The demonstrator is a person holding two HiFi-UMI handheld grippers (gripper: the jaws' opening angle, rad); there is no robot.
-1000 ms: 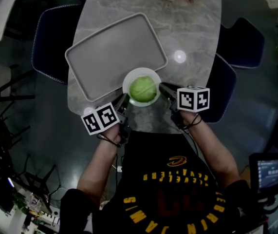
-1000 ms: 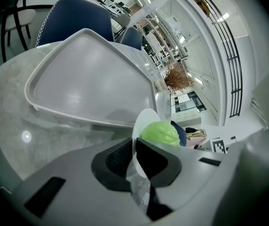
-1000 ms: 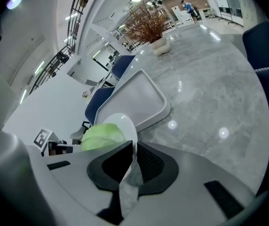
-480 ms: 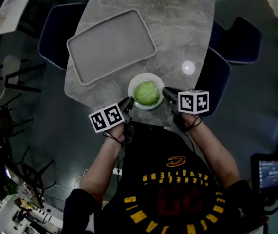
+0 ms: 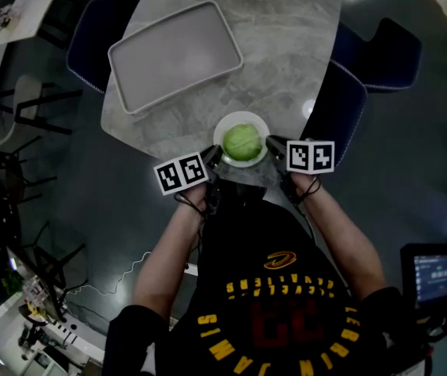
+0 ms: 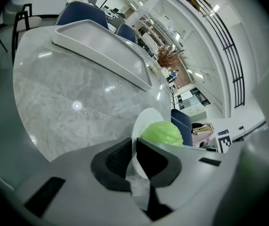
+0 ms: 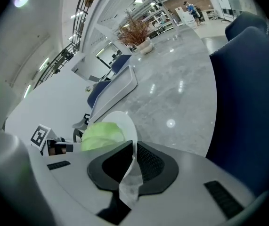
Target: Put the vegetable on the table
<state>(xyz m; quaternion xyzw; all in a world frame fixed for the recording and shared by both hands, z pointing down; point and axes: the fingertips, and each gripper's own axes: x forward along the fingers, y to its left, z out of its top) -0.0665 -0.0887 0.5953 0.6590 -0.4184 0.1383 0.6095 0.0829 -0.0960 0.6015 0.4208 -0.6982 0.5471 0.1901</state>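
Head view: cabbage, round with no clear long axis, sits on a plate at the table's near edge. Left gripper and right gripper pinch opposite rims.

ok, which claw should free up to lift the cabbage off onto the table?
Left, marginally. Both claws are shut on the plate's rim, cabbage between them. The left claw fronts bare table toward the tray; the right claw sits beside the chair.
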